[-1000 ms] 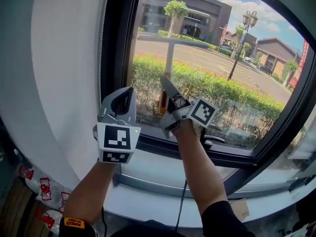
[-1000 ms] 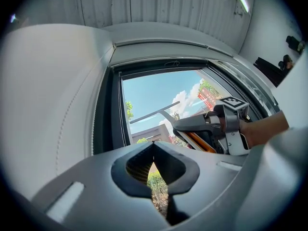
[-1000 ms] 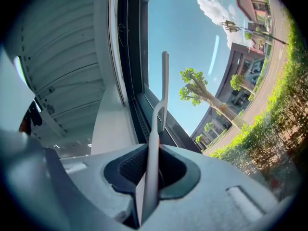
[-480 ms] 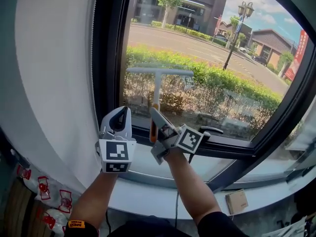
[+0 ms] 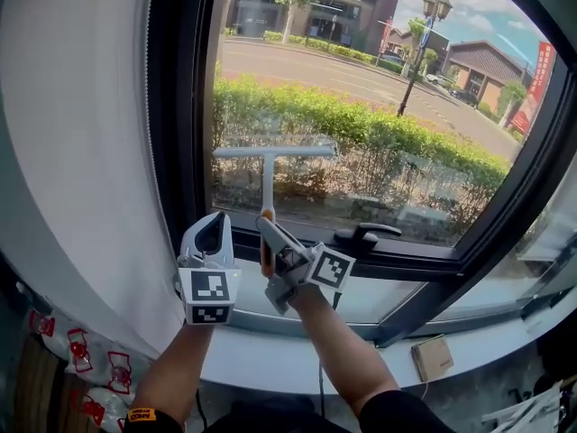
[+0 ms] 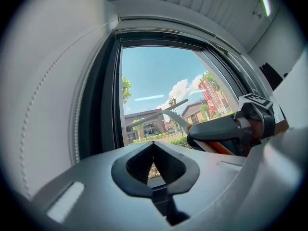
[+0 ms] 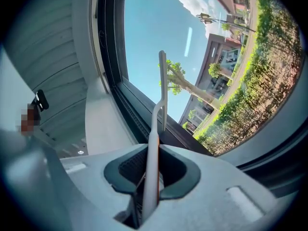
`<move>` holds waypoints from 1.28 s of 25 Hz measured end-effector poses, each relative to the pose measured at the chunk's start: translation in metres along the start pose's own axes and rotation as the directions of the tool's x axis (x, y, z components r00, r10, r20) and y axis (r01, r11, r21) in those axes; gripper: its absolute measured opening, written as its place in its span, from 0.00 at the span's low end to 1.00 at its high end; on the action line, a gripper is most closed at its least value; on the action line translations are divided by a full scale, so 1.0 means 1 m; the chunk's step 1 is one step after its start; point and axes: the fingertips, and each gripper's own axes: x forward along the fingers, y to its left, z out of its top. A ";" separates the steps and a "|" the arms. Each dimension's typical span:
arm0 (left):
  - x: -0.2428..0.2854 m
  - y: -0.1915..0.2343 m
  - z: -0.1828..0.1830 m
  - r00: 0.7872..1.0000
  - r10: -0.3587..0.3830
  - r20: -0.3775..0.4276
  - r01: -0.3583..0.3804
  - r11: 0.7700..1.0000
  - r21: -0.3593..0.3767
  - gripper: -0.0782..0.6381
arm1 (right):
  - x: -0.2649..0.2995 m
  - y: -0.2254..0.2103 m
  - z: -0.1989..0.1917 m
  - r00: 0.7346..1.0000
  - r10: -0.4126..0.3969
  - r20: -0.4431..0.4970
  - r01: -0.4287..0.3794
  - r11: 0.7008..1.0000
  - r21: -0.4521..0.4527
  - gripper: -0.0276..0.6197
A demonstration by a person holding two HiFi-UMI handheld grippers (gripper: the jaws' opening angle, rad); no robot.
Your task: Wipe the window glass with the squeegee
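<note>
At the far left of the head view hangs a pale curtain point(image 5: 81, 152), and just beside it runs the dark window frame point(image 5: 185, 106). Next comes the left gripper point(image 5: 216, 219), held low in front of the frame's bottom corner. Its own view shows the fingers point(image 6: 144, 160) pressed together at the tips with nothing between them, so it is idle here.

Just to its right, the right gripper point(image 5: 267, 233) pinches the orange-and-grey handle of the squeegee point(image 5: 270, 152). In the right gripper view the handle stands upright between the two pads point(image 7: 130, 170), gripped firmly. The T-shaped blade lies level, low on the window glass point(image 5: 379, 88) and towards its left side, a little above the bottom rail. Whether the rubber edge actually touches the pane cannot be told from these views. Further right, a black window handle point(image 5: 365, 234) sits on the bottom rail, near the gripper but apart from it.

Judging by the blade's low position, a downward stroke on the left strip of the pane looks nearly finished. The next move calls for carrying the blade on to the bottom rail with even pressure. It would then be lifted and set high again further right, overlapping the wiped strip. The black handle should be kept clear of the gripper's knuckle.
</note>
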 end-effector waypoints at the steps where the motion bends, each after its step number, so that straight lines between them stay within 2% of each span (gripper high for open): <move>1: 0.000 -0.001 0.000 1.000 -0.002 -0.001 0.002 1.000 -0.002 0.12 | 0.000 0.001 -0.002 1.000 -0.003 -0.009 0.003 1.000 -0.002 0.12; 4: 0.003 -0.004 0.012 1.000 -0.008 0.015 0.008 1.000 -0.007 0.12 | -0.002 0.014 0.002 0.999 0.003 -0.034 -0.004 0.999 -0.036 0.12; 6: 0.006 -0.008 0.033 0.999 -0.008 0.048 0.008 1.000 0.004 0.12 | -0.004 0.029 0.019 0.999 0.022 -0.028 -0.024 0.996 -0.082 0.12; 10: 0.019 -0.020 0.092 0.985 -0.029 0.173 0.026 0.999 0.025 0.12 | -0.004 0.068 0.079 0.997 0.081 0.011 -0.077 0.980 -0.184 0.12; 13: 0.029 -0.037 0.143 0.972 -0.040 0.230 0.031 0.999 0.042 0.12 | -0.010 0.092 0.137 0.991 0.116 0.059 -0.099 0.965 -0.242 0.12; 16: 0.039 -0.061 0.187 0.956 -0.056 0.289 0.033 0.996 0.085 0.12 | -0.020 0.110 0.192 0.983 0.152 0.100 -0.121 0.958 -0.260 0.12; 18: 0.043 -0.067 0.204 0.945 -0.064 0.320 0.036 0.995 0.093 0.12 | -0.019 0.119 0.211 0.977 0.180 0.113 -0.148 0.958 -0.247 0.12; 21: 0.050 -0.066 0.217 0.936 -0.074 0.344 0.035 0.992 0.121 0.12 | -0.010 0.125 0.226 0.972 0.202 0.117 -0.171 0.956 -0.237 0.12; 25: 0.058 -0.073 0.221 0.936 -0.073 0.344 0.028 0.991 0.132 0.12 | -0.013 0.119 0.235 0.972 0.206 0.113 -0.178 0.959 -0.219 0.12; 32: 0.062 -0.083 0.194 0.949 -0.069 0.308 0.035 0.993 0.115 0.12 | -0.031 0.103 0.211 0.969 0.223 0.103 -0.203 0.962 -0.181 0.12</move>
